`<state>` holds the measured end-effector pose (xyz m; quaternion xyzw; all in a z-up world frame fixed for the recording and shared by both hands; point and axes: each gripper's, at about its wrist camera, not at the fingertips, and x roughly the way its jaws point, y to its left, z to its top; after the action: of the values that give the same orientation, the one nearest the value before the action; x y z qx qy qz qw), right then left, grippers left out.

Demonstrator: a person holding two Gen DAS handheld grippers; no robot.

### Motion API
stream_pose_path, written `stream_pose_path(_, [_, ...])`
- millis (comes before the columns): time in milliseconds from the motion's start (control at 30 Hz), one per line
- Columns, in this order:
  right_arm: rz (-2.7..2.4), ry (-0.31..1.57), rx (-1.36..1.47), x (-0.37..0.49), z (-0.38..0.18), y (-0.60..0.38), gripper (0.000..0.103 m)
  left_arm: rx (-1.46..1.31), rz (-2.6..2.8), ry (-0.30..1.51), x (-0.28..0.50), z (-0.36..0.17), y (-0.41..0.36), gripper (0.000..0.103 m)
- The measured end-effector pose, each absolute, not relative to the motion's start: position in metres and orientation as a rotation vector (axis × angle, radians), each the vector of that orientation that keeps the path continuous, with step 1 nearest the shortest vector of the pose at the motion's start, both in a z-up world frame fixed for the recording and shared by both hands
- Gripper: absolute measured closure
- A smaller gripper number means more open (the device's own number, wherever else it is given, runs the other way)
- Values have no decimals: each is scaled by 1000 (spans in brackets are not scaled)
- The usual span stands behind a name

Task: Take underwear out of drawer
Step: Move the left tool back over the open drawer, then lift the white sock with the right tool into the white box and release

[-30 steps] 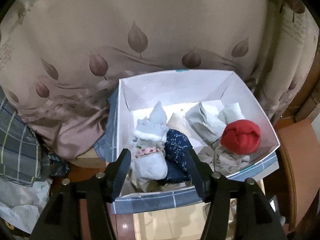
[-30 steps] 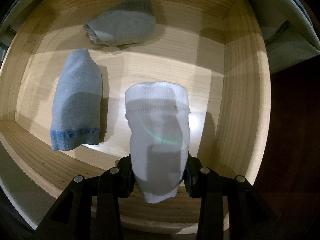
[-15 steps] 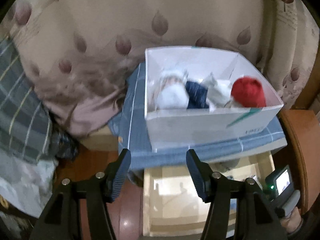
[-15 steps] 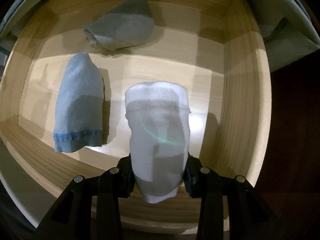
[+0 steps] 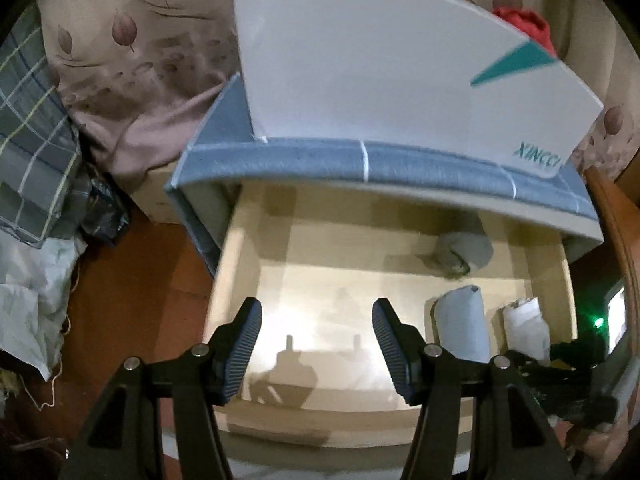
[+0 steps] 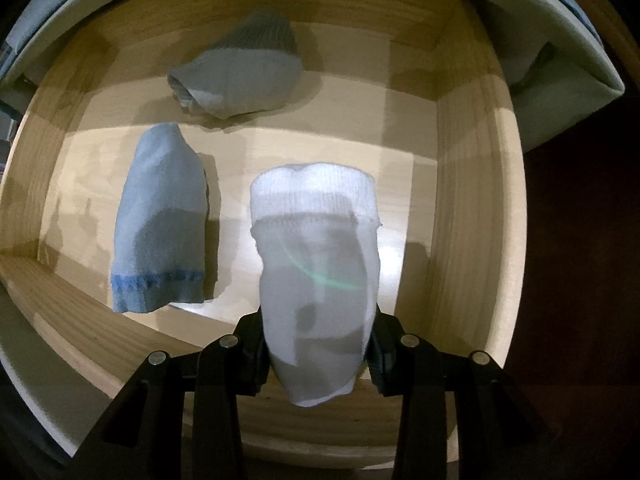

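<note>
Here the right gripper has its jaws squeezed on the white bundle inside the drawer, beside the blue one. It is soft and light (grab the fat middle). The left gripper is wide open, holding nothing.

The white box bears teal lettering reading roughly "XINCO", partly cut off.

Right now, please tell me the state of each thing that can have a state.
Drawer: pulled open.
White bundle: gripped by the right tool, above the drawer floor.
Light blue bundle: lying in the drawer.
Grey bundle: lying at the back of the drawer.
Left tool: open, empty.
White box: on top of the cabinet, holding a red item.
</note>
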<state>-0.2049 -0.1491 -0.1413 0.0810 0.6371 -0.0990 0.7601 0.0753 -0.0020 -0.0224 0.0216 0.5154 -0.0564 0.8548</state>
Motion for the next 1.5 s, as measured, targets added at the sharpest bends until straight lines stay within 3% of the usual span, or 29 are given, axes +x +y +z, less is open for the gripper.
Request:
stream_pose_path(500, [-180,1276,196,-207,-108,-145,68,0,-61,1068,76,-44,-12,44])
stream_pose_path(800, [-157,1148,186,-216,-40,-148,68,46,-64,1048,75,-41,-18,44])
stream_pose_path(1233, [-127,929,122,-183,101,-145,68,53,-68,1017,70,-36,-18,44])
stream_pose_path(1500, [-107,883,65,-136,134,-124,68,31,-64,1014,70,-33,-14,44])
